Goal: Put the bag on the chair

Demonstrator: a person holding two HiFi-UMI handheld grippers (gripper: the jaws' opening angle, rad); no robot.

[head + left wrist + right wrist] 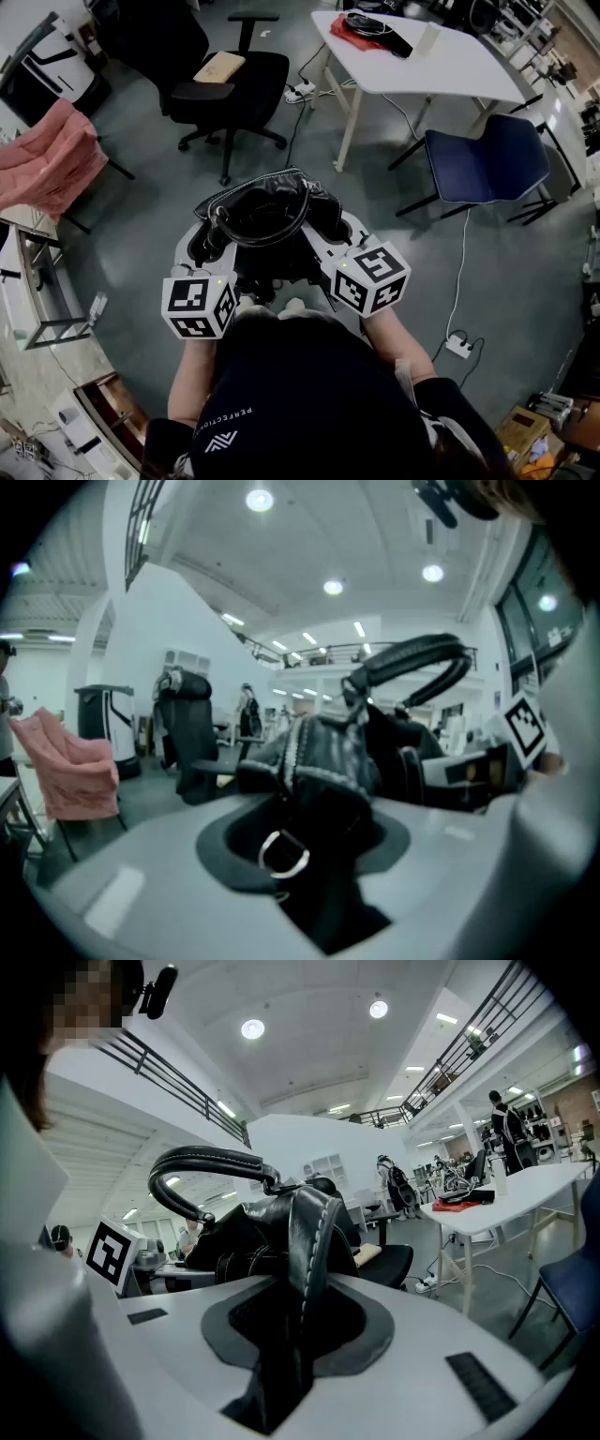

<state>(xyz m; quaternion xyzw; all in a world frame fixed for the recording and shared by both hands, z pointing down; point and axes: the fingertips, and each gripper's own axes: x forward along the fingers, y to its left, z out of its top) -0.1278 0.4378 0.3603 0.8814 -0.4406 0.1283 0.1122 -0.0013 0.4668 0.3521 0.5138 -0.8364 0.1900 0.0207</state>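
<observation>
A black leather bag [267, 217] with a looped handle hangs in the air in front of the person, held from both sides. My left gripper [208, 246] is shut on the bag's left end, where a metal ring [283, 852] and black leather [328, 752] sit between its jaws. My right gripper [339, 236] is shut on the right end, pinching a stitched leather edge [309, 1241]. A black office chair [230, 89] stands a little ahead on the floor, with a tan flat object [218, 66] on its seat. A blue chair [487, 164] stands to the right.
A white table [441, 70] with a red and black heap [370, 36] stands at the back right, cables and a power strip [298, 92] beneath it. Pink cloth [52, 155] drapes a seat at the left. Another power strip [459, 345] lies on the grey floor.
</observation>
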